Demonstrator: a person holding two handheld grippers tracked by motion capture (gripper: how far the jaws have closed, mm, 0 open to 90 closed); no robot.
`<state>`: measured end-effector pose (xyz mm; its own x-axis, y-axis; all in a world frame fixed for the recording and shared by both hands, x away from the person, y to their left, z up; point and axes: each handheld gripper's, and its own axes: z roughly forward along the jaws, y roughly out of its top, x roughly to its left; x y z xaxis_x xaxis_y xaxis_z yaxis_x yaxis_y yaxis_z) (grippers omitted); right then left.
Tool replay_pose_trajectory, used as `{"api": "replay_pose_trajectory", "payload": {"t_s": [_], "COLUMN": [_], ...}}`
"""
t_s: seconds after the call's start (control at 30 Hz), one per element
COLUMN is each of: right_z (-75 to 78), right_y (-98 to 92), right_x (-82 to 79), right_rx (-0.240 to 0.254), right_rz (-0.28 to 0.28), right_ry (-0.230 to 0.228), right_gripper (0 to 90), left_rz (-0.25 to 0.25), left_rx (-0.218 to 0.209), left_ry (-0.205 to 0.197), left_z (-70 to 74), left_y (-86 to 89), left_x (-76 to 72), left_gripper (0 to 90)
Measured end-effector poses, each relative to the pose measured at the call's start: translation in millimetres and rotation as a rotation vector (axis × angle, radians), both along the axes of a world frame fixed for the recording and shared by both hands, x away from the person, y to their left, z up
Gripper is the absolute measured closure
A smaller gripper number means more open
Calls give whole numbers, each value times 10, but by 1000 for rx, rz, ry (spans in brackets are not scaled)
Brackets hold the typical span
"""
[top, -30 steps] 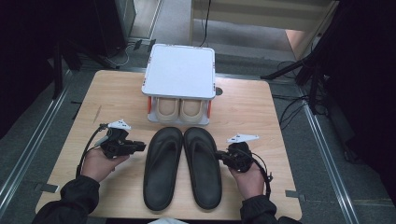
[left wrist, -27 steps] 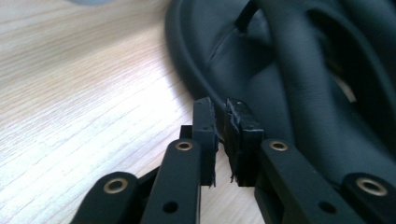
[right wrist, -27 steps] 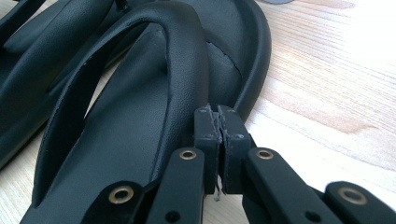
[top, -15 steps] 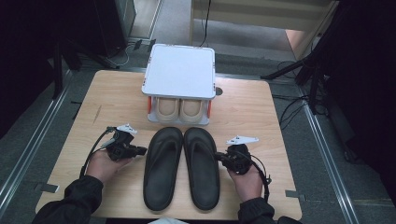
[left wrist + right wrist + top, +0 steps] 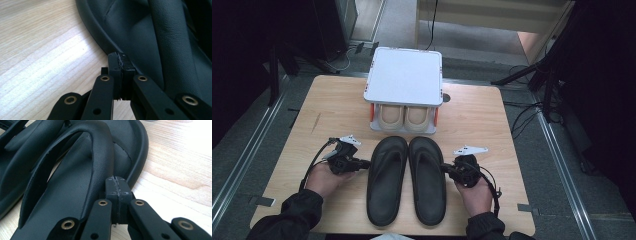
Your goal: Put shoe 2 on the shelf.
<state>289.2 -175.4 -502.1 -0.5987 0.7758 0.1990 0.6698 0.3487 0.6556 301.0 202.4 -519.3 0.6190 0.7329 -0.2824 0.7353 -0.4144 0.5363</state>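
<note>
Near the worktop's [image 5: 337,100] front edge, our left claw [image 5: 363,163] is pressed together at the left flip-flop's [image 5: 387,180] rim, as our right claw [image 5: 447,169] is at the right flip-flop [image 5: 428,180], probably to grip both.

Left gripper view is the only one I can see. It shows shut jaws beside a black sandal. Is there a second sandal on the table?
Observer: Yes. In the high view a right sandal lies touching the left sandal, toes toward a rack.
Operator: What is inside this rack?
Observer: A beige pair sits under its white top, toes facing the person.
Operator: Where is the other gripper?
Observer: The right gripper is at the right sandal's outer edge, jaws shut, holding nothing.
Operator: And mine, from above?
Observer: The left gripper points at the left sandal's outer edge, mirroring the right one.
</note>
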Motion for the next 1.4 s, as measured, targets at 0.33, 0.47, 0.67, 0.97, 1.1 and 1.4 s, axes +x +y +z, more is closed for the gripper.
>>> {"api": "replay_pose_trajectory", "payload": {"t_s": [0.33, 0.47, 0.67, 0.97, 1.1, 1.4], "right_z": [-14, -15, -21, -28, 8, 137], "right_y": [12, 23, 38, 28, -5, -39], "right_x": [6, 4, -2, 4, 9, -6], "right_rx": [-1, -4, 5, 14, 33, 97], "right_rz": [3, 3, 3, -1, -15, -18], "right_ry": [0, -5, 1, 1, -15, -54], "right_gripper": [900, 900, 900, 900, 897, 800], "left_rz": [-34, -38, -39, -39, -19, -21], "left_rx": [-11, -28, -33, -31, -43, -89], "left_ry": [3, 1, 4, 4, -10, -69], "left_z": [7, 21, 20, 27, 63, 302], "left_y": [-85, -96, -104, -98, -61, -8], "left_x": [-49, -58, -62, -57, -52, -33], "left_gripper": [900, 900, 900, 881, 855, 756]}}
